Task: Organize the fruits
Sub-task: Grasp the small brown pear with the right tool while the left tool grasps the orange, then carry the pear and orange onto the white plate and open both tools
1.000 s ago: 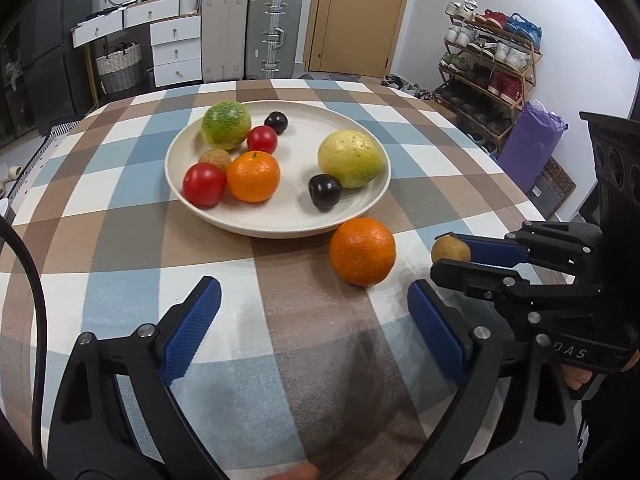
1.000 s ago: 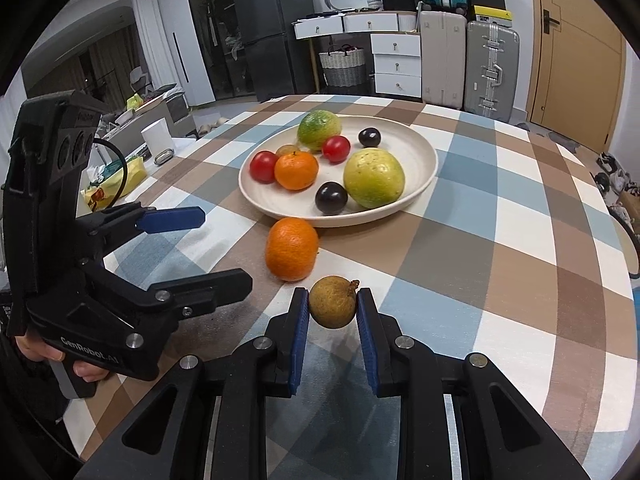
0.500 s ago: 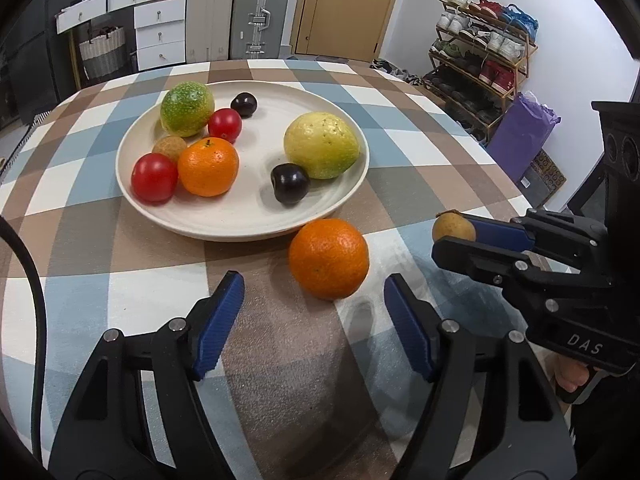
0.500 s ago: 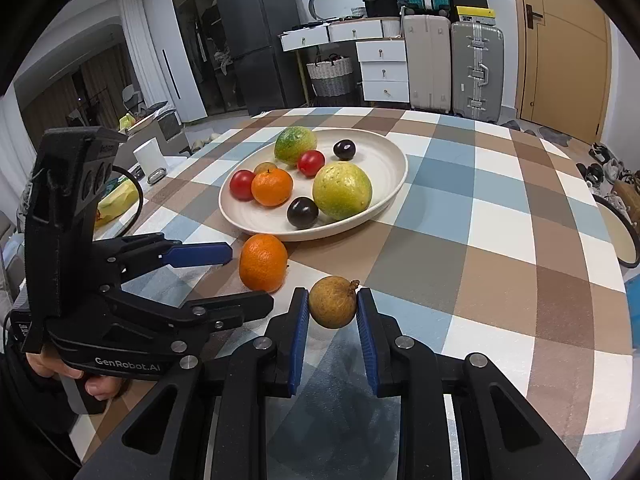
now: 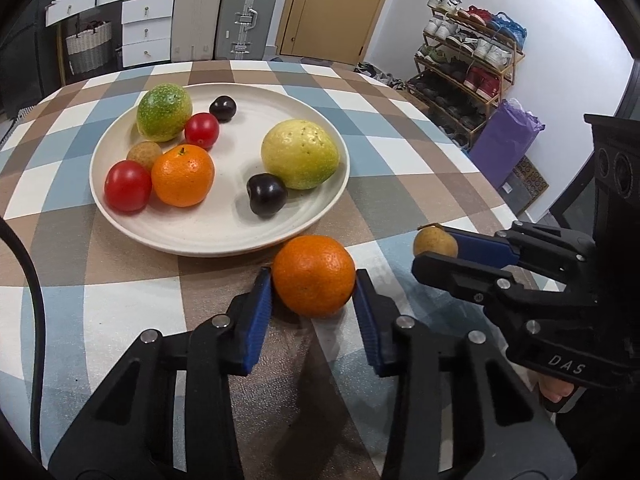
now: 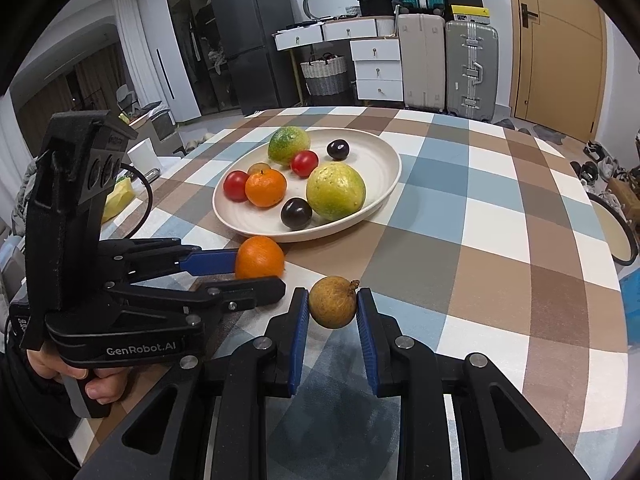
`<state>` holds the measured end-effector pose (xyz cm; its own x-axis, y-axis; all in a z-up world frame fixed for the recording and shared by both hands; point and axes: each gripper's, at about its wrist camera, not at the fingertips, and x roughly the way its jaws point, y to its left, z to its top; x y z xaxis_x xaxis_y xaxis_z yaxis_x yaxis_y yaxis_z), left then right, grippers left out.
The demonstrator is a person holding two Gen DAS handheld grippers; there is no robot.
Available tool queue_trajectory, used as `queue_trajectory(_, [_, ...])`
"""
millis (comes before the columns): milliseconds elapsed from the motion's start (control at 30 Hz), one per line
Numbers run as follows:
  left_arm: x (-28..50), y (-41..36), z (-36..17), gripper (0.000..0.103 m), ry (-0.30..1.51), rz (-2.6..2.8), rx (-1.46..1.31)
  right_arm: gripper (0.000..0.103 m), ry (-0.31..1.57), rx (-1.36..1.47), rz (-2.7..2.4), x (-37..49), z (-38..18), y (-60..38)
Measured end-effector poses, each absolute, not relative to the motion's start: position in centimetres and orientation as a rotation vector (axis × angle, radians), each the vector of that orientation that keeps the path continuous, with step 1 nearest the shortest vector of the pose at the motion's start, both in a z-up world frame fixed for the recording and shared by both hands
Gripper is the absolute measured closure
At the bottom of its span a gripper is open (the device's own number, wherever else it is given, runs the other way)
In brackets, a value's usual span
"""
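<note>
The left claw [image 5: 314, 290], its jaws just closing, brackets the loose orange [image 5: 314, 276] on the table [image 5: 400, 192] just short of the plate [image 5: 200, 236], which lies directly ahead, while the right claw [image 6: 333, 306] grasps a small brown fruit [image 6: 333, 302] aloft.

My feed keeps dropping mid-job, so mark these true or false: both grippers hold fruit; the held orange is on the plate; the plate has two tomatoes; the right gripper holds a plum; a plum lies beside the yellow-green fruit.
1. Both grippers hold fruit. True: the left gripper, jaws just closing, has pads on the orange; the right gripper clamps a longan.
2. The held orange is on the plate. False: it sits on the cloth beside the plate.
3. Two tomatoes on the plate. True.
4. Right gripper holds a plum. False: a longan.
5. A plum lies beside the yellow-green fruit. True.
</note>
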<state>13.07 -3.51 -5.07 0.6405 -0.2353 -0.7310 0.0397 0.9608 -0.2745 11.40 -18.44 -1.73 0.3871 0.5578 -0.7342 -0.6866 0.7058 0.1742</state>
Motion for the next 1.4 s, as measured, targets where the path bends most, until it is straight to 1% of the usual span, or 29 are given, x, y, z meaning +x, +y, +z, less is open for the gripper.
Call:
queue_trajectory(367, [11.8,-3.4,-3.6,0.066,0.809,-0.172,-0.233,0.078,0.851,-0.182,0.788,11.2,-1.1,-17.8])
queue_trajectory(800, [9.9,-1.0,-1.2,0.066,0.736,-0.122,-0.204,0.078,0.817,-0.163,0.799,11.1,-0.3,-16.6])
queue_trajectory(1400, [11.9,3.2,0.5,0.066,0.686,-0.048,-0.200,0.078,0.753,-0.111,0.827,12.7,1.1,-14.1])
